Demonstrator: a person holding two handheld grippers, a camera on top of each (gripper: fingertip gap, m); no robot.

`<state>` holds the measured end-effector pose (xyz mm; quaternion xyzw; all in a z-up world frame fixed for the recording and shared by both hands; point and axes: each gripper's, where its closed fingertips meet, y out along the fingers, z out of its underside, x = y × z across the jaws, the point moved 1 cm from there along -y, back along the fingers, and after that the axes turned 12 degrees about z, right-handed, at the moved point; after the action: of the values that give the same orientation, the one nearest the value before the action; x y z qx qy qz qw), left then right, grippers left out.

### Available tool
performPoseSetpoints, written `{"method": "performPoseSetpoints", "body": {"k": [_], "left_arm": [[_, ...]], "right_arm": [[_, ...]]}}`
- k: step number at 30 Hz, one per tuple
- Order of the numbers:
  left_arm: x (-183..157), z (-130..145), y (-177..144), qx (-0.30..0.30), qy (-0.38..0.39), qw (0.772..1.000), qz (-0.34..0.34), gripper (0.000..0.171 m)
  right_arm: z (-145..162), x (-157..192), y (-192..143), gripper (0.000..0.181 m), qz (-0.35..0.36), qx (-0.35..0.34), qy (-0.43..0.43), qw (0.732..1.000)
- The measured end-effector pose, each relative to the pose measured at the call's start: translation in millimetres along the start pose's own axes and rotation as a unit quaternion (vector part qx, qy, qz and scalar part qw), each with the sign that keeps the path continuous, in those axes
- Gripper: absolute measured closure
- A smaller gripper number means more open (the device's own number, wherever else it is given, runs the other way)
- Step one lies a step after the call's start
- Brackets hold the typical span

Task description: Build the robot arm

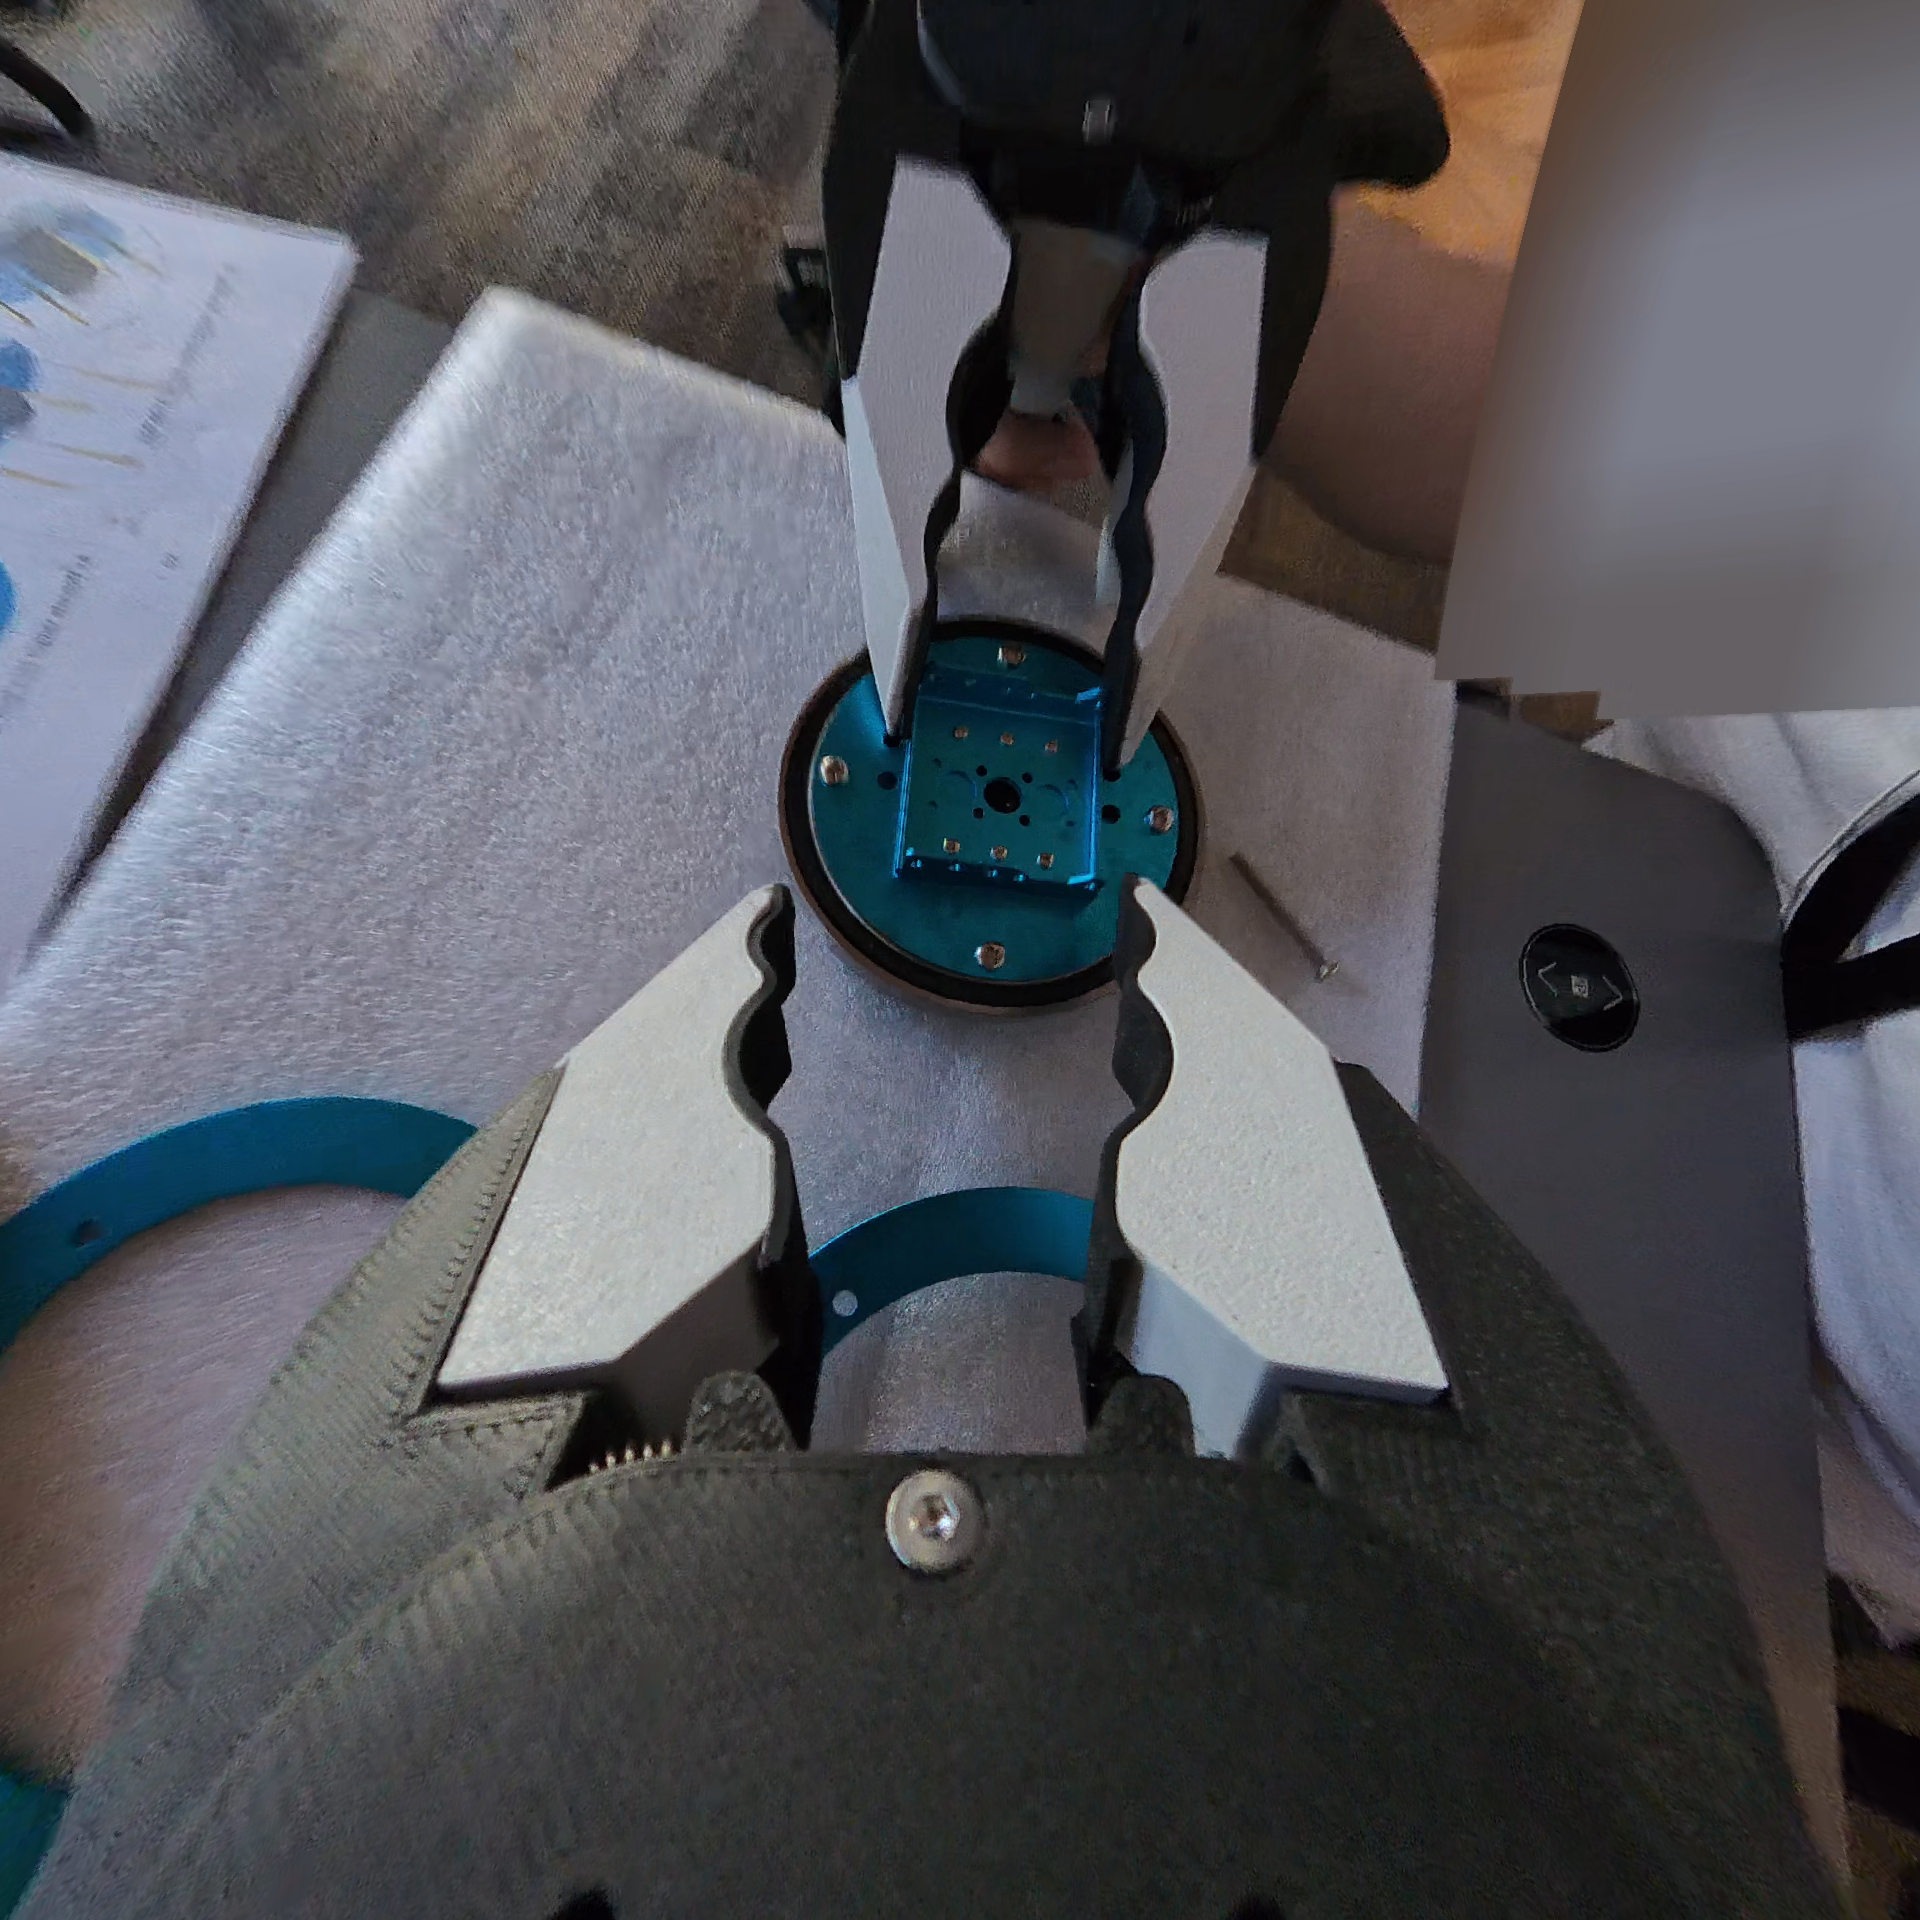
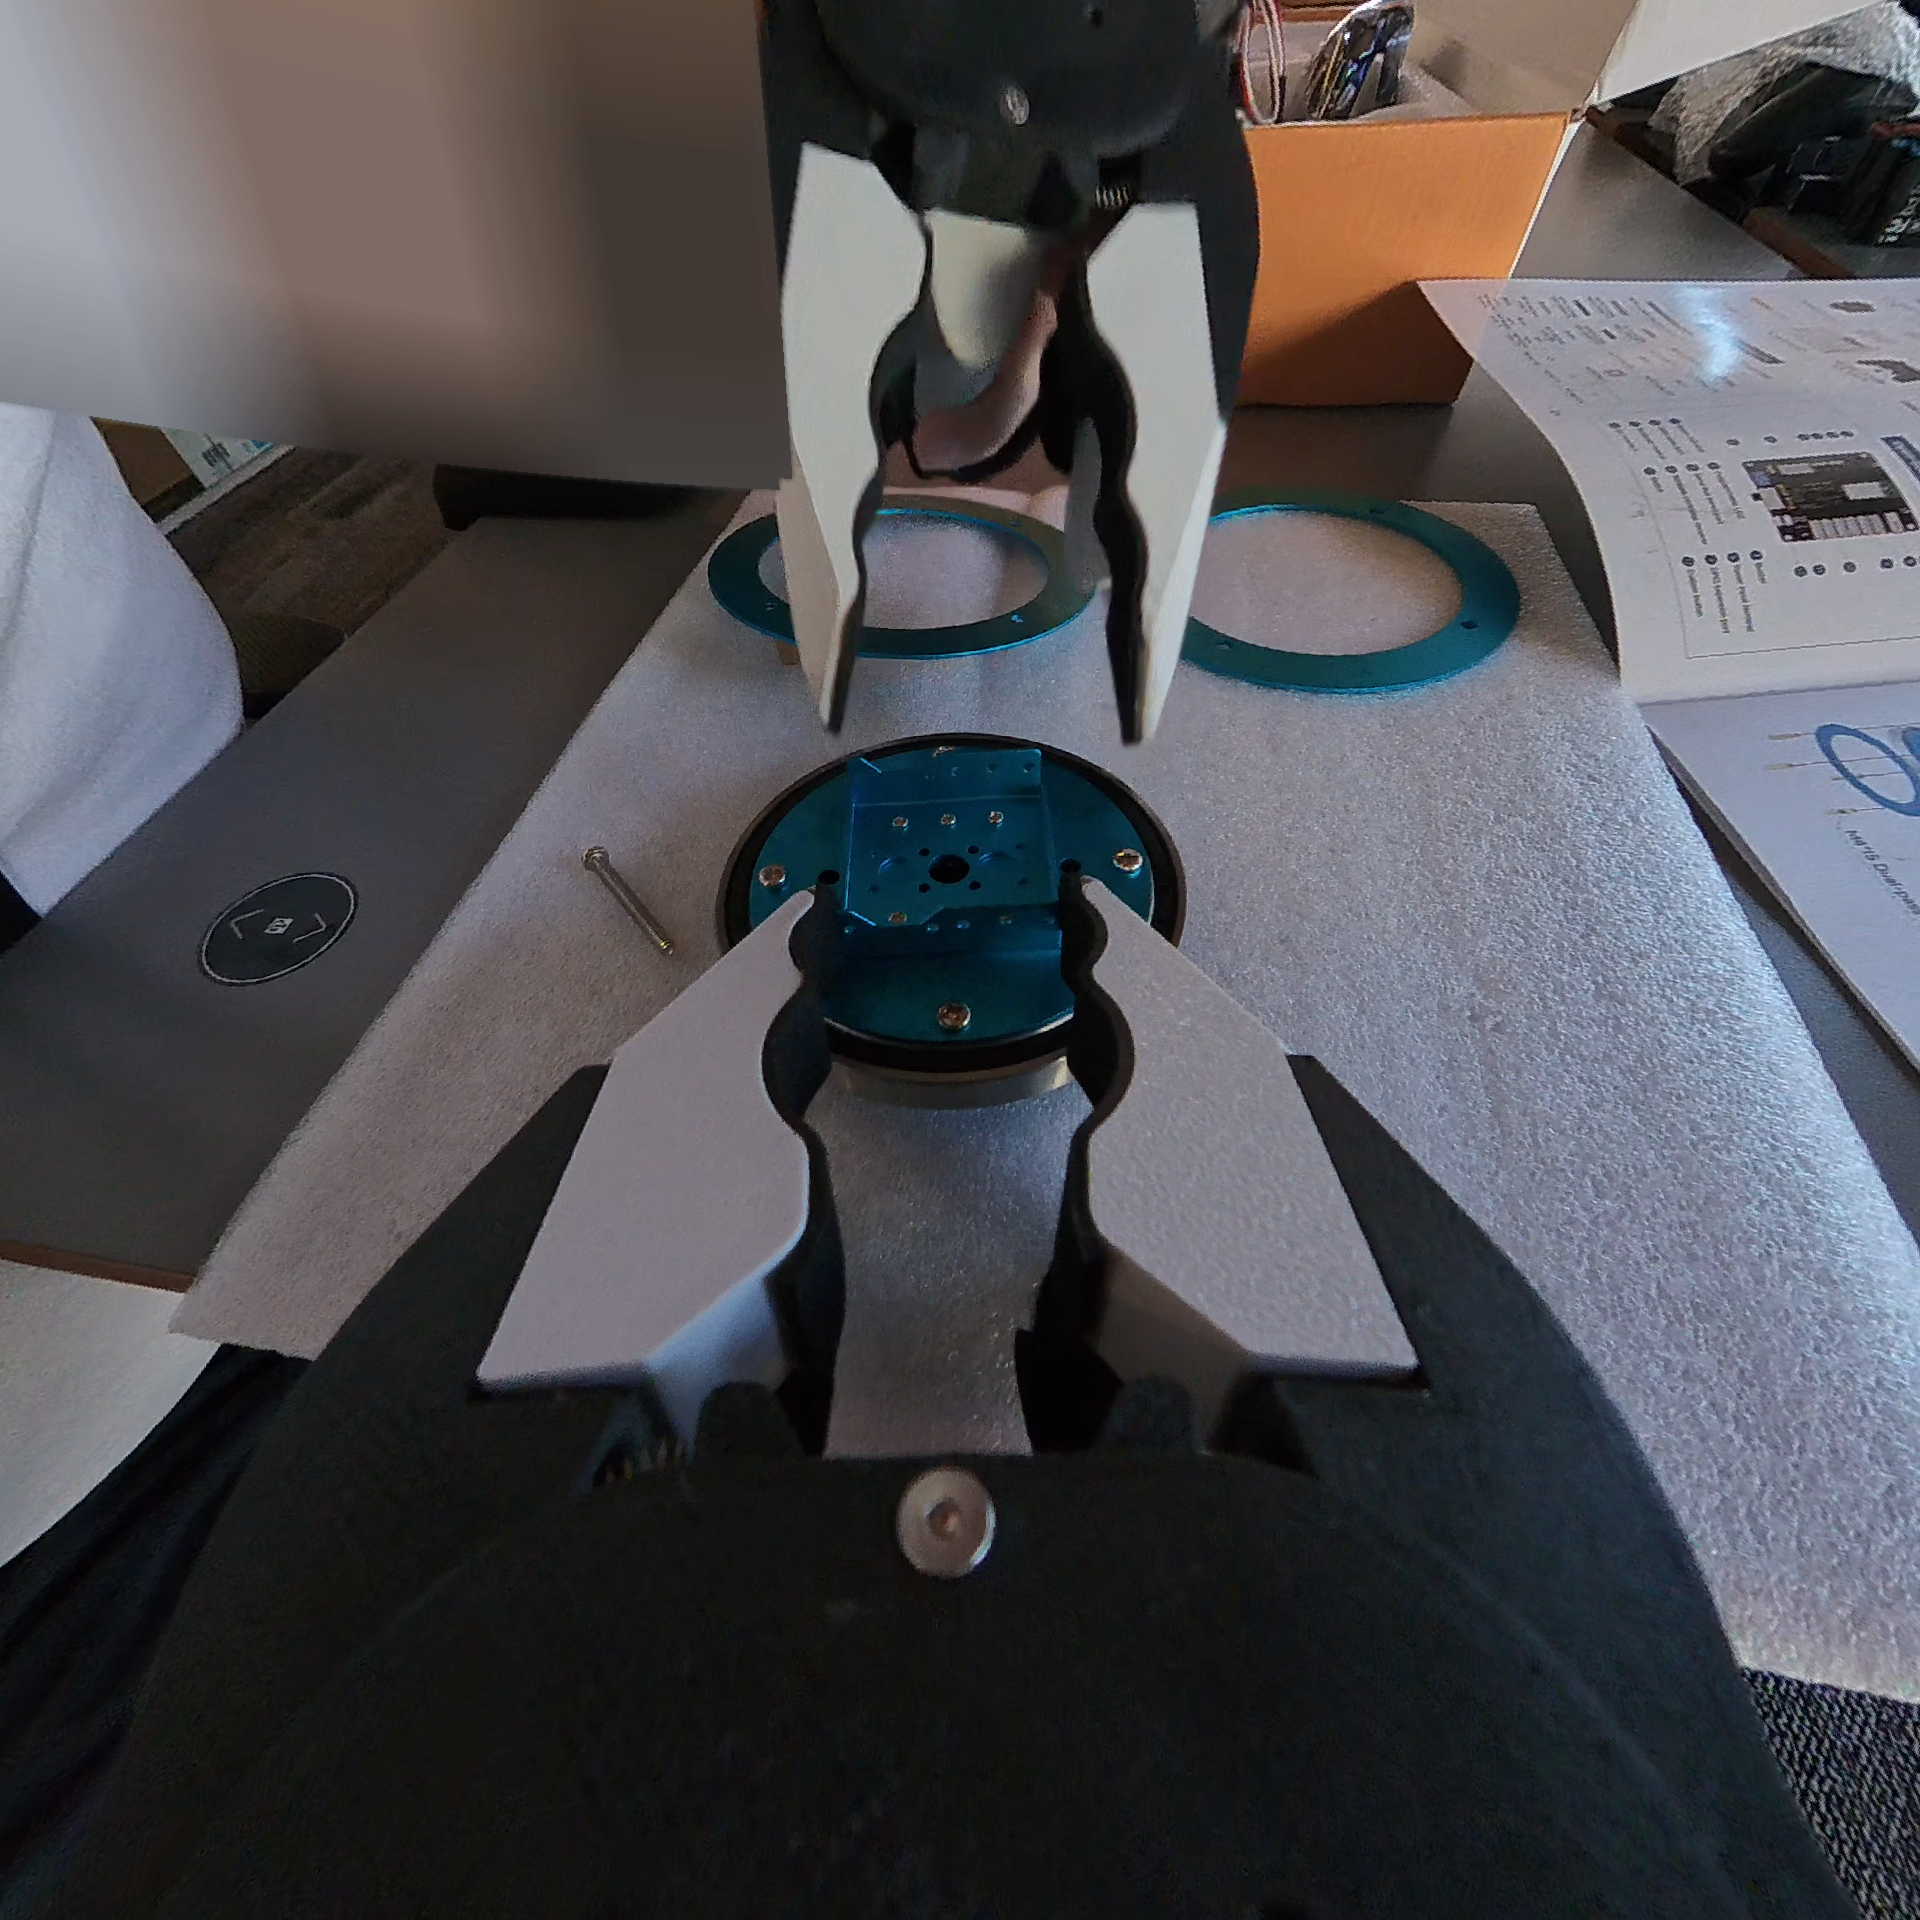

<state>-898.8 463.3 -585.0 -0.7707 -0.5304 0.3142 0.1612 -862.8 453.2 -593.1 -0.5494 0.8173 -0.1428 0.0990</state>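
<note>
Two white-fingered grippers facing each other over one blue anodised square metal bracket [image 2: 940,883] — right gripper [image 2: 948,902] with fingertips set against the bracket's two sides, apparently clamping it, left gripper [image 1: 956,899] spread wide, holding nothing, tips just short of the round blue metal disc with a black rim [image 1: 1127,862] under that bracket. Bracket seated at the disc's centre, disc resting on a white foam sheet [image 2: 1403,987]. Beside the disc, one long thin metal screw [image 2: 627,900]; farther off, two flat blue metal rings [image 2: 1444,644] — and printed paper sheets [image 2: 1714,468] at the foam's edge.
</note>
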Motion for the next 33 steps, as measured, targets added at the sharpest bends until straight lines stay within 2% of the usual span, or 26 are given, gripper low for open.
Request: {"method": "performPoseSetpoints", "body": {"k": [2,4,7,8,9,10,13,15,18,21,28,33], "left_arm": [[-6.4,-17.7,-15.4,-0.054,0.036,0.997,-0.028,0.111],[-15.9,-39.9,-37.1,-0.116,0.101,0.985,-0.079,0.111],[-26.3,-63.3,-66.9,-0.204,0.189,0.943,-0.184,0.099],[-29.7,-67.1,-73.1,-0.232,0.224,0.922,-0.216,0.103],[-34.0,-66.0,-72.5,-0.236,0.257,0.909,-0.228,0.114],[-33.8,-58.8,-65.0,-0.216,0.258,0.914,-0.226,0.118],[-19.2,-26.8,-35.4,-0.121,0.141,0.964,-0.191,0.093],[-18.3,-18.5,-23.6,-0.108,0.095,0.978,-0.154,0.093],[-15.7,-11.1,-14.4,-0.087,0.081,0.986,-0.118,0.104],[-12.0,-6.7,-8.4,-0.056,0.090,0.989,-0.098,0.103],[-3.8,-7.6,-0.6,-0.021,0.120,0.990,-0.065,0.107],[-3.5,-2.5,9.5,-0.012,0.095,0.995,-0.030,0.115]], "right_arm": [[0.0,0.0,0.0,0.140,0.002,0.000,-0.001,1.000],[-0.1,0.0,0.0,0.140,0.004,0.000,0.000,1.000],[0.0,0.0,0.0,0.140,0.007,0.000,-0.001,1.000],[0.0,-0.1,-0.1,0.139,0.008,0.000,0.000,1.000],[-0.1,-0.1,0.0,0.139,0.009,-0.001,0.000,1.000],[-0.2,-0.3,0.0,0.139,0.012,-0.001,0.000,1.000],[-1.2,0.8,0.4,0.133,0.019,-0.004,0.002,1.000],[-2.0,5.4,0.0,0.117,0.010,-0.003,0.012,1.000],[-6.3,4.9,-2.5,0.118,0.017,-0.011,0.037,0.999],[-8.2,3.5,-7.2,0.130,0.025,-0.019,0.042,0.999],[-1.4,0.5,-3.7,0.135,0.048,0.004,0.014,0.999],[0.7,-1.1,-2.8,0.140,0.049,0.013,0.004,0.999]]}}
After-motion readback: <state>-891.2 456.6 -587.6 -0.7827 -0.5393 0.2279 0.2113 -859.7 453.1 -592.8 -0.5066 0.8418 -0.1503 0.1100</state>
